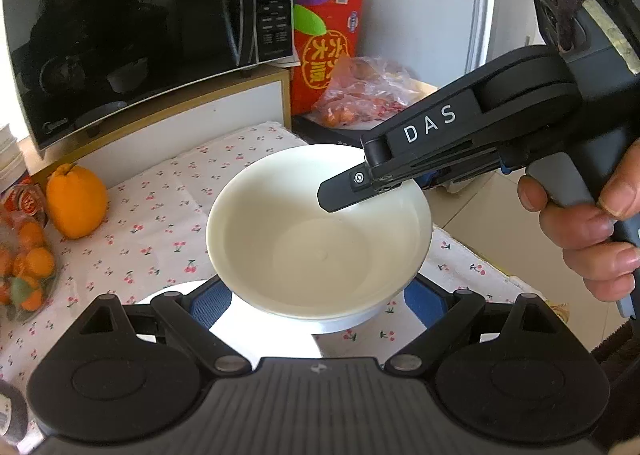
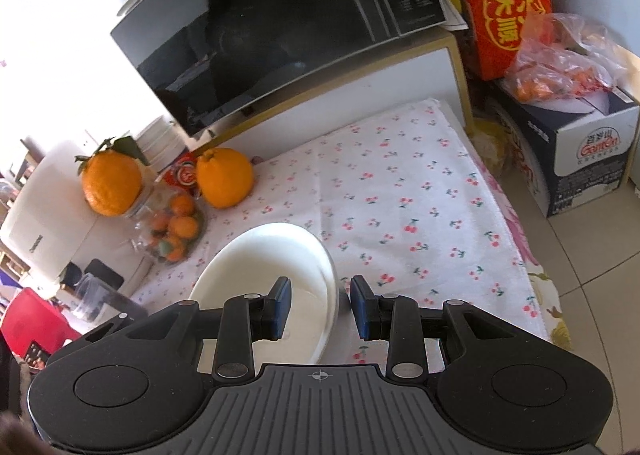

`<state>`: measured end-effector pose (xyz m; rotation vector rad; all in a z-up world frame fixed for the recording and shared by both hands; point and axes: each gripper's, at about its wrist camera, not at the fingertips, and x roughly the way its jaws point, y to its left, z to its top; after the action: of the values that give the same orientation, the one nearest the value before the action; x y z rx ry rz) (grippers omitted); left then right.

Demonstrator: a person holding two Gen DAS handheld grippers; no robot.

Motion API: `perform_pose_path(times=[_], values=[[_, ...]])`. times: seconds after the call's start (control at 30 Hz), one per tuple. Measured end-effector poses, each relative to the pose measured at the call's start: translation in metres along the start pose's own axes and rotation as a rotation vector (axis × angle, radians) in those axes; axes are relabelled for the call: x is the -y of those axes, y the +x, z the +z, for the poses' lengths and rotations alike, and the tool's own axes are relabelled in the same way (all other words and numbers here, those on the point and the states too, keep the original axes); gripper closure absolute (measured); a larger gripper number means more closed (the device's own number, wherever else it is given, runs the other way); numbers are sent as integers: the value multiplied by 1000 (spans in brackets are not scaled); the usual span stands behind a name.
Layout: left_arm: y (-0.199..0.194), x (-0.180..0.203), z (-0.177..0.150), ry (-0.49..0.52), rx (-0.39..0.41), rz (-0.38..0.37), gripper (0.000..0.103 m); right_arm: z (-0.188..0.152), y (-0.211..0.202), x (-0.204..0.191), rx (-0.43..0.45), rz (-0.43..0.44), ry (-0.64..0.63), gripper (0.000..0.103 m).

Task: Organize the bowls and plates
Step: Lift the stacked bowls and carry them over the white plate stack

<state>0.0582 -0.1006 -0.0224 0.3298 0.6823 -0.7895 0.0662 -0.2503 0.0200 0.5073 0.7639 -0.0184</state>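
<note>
— Left gripper (image 1: 316, 303) first: how is it set?
— Angled down over the table, jaws spread wide, with a blue pad against each side of the white bowl (image 1: 316, 239). It is clamped on the bowl low down, and a white plate (image 1: 276, 343) shows just beneath.
— And the right gripper (image 2: 320, 307)?
— It comes in from the right with a hand (image 1: 592, 231) wrapped round its handle. One finger is inside the bowl and one outside, straddling the rim. Its own camera shows a gap on both sides, so it is not pinching.
— What lies beyond?
— A cherry-print cloth (image 2: 400, 195), then a big orange (image 1: 76, 201), then the microwave (image 1: 132, 39). Only the right camera shows a second orange (image 2: 112, 183) and a dark carton (image 2: 592, 159) on the floor.
</note>
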Motion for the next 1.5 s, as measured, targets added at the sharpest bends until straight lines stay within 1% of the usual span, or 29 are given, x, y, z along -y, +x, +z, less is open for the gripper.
perform_pose_path(times=[0.17,0.3,0.4,0.83,1.03,1.23,1.33,1.5], values=[[-12,-7,-4,-22,7,12,11,-1,3,-13,-7,22,-6,72],[-17,-17,-12,-75,15,3,11,-3,6,-24,-11,33,-18,72],[-18,-25,-17,-109,4,-7,11,-5,8,-32,-15,41,-28,72],[-33,-46,-30,-174,7,23,11,-10,27,-67,-33,62,-75,70],[-37,-52,-33,-179,6,33,11,-14,39,-72,-65,58,-54,70],[-36,-53,-42,-173,-36,28,11,-21,49,-76,-122,46,-57,70],[-37,-52,-46,-155,-49,35,12,-26,53,-78,-136,40,-71,70],[-32,-55,-53,-167,-81,37,12,-37,64,-82,-161,7,-105,70]])
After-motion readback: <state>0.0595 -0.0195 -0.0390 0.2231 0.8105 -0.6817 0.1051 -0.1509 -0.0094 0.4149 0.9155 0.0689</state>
